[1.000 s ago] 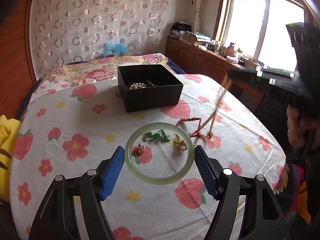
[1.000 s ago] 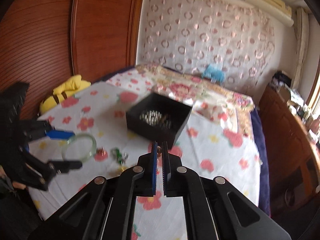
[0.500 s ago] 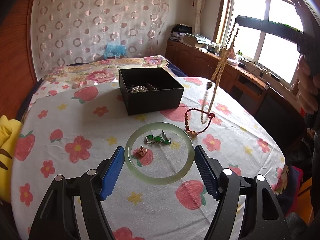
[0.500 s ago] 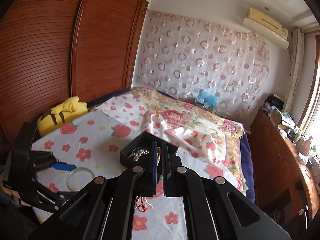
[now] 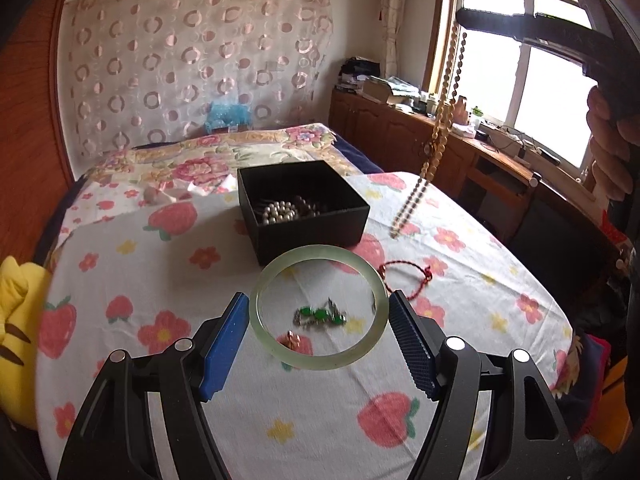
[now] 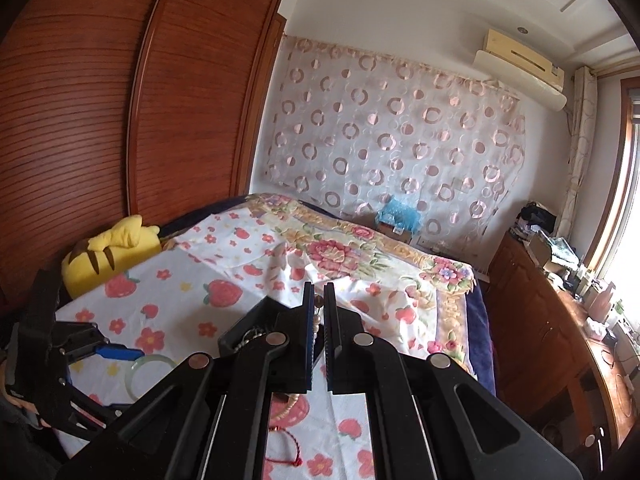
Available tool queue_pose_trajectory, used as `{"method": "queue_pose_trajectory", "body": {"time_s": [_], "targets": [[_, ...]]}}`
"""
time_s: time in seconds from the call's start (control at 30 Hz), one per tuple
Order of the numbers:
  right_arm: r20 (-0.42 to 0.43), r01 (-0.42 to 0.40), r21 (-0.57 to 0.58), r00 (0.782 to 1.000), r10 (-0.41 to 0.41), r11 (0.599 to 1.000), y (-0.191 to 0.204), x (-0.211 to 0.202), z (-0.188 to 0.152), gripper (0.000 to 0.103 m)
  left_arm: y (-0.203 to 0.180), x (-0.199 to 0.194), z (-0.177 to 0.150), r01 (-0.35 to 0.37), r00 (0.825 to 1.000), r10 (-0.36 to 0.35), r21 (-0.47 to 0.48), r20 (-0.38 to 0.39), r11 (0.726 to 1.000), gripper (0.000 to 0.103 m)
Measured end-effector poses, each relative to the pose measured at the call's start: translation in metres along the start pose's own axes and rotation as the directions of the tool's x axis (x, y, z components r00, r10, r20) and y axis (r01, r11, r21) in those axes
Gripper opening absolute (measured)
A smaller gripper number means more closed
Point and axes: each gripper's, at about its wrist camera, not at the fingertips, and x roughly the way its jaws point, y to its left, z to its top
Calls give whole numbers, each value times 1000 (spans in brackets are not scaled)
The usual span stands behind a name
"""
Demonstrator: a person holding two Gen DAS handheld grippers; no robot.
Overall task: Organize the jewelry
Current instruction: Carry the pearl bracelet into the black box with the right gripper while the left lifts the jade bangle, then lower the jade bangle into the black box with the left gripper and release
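Observation:
My left gripper (image 5: 318,300) is shut on a pale green jade bangle (image 5: 320,362), held flat a little above the flowered cloth (image 5: 168,360). Under the ring lie a green-stoned piece (image 5: 320,316) and a small red-gold piece (image 5: 292,338). A red cord bracelet (image 5: 404,276) lies to the right. Behind stands a black box (image 5: 312,224) with pearls (image 5: 280,212) inside. My right gripper (image 6: 319,296) is shut on a long tan bead necklace (image 5: 438,120), which hangs free high at the right, its lower end beside the box. The right wrist view shows the left gripper (image 6: 116,354) and bangle (image 6: 148,372).
A yellow plush toy (image 5: 16,320) lies at the table's left edge. A flowered bedspread (image 6: 352,248) lies behind the table. A wooden cabinet (image 5: 400,136) with clutter runs under the window at right. A person's hand (image 5: 608,140) grips the right tool. Wooden wardrobe doors (image 6: 120,100) stand at left.
The right gripper has risen with the bead necklace, pulling its lower end off the cloth; the red cord stays on the table. The left gripper has lifted the bangle slightly.

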Motion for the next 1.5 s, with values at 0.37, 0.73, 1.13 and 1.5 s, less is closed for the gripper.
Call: {"method": "queue_pose_trajectory", "body": {"time_s": [0.37, 0.73, 1.13, 1.5], "targets": [[39, -36, -3, 999, 36, 999, -6, 38, 29, 5, 11, 23, 36, -13, 1000, 13, 21, 9, 1000, 68], [-35, -116, 37, 992, 118, 992, -12, 100, 3, 5, 29, 55, 69, -42, 999, 42, 24, -1, 999, 68], [-190, -200, 123, 956, 221, 972, -6, 172, -61, 6, 37, 103, 94, -53, 997, 54, 42, -47, 998, 68], [-192, -161, 177, 962, 194, 971, -34, 171, -83, 25, 33, 136, 101, -53, 995, 59, 67, -85, 996, 68]]}}
